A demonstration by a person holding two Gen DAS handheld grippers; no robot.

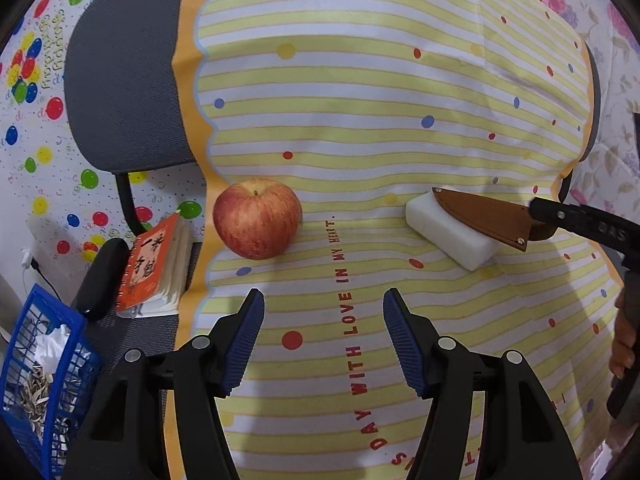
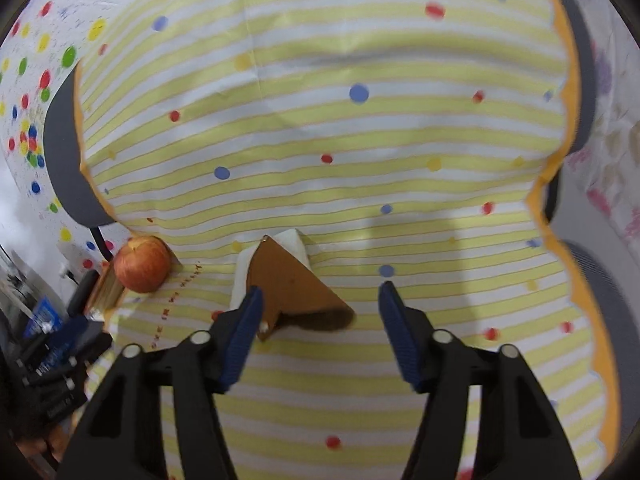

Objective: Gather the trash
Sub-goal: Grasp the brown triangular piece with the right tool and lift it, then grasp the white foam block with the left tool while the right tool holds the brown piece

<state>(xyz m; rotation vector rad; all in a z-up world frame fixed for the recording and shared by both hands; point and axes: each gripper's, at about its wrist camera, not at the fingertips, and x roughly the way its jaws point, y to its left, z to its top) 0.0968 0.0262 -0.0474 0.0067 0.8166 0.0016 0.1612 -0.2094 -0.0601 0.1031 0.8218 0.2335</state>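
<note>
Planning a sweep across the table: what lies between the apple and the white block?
Only bare striped tablecloth with red lettering lies between the apple and the white block, clearest in the left wrist view.

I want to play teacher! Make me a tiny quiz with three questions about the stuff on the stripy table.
1. True or false: the brown sheath leans on the white block.
2. Which sits nearest the tablecloth's left edge? A) the apple B) the white block C) the brown sheath
3. Fill in: the blue basket beside the table holds crumpled paper and seed ____.

Key
1. True. Its pointed end rests on top of the block.
2. A.
3. Shells. Both the left gripper and the right gripper are open and hold nothing.
</note>
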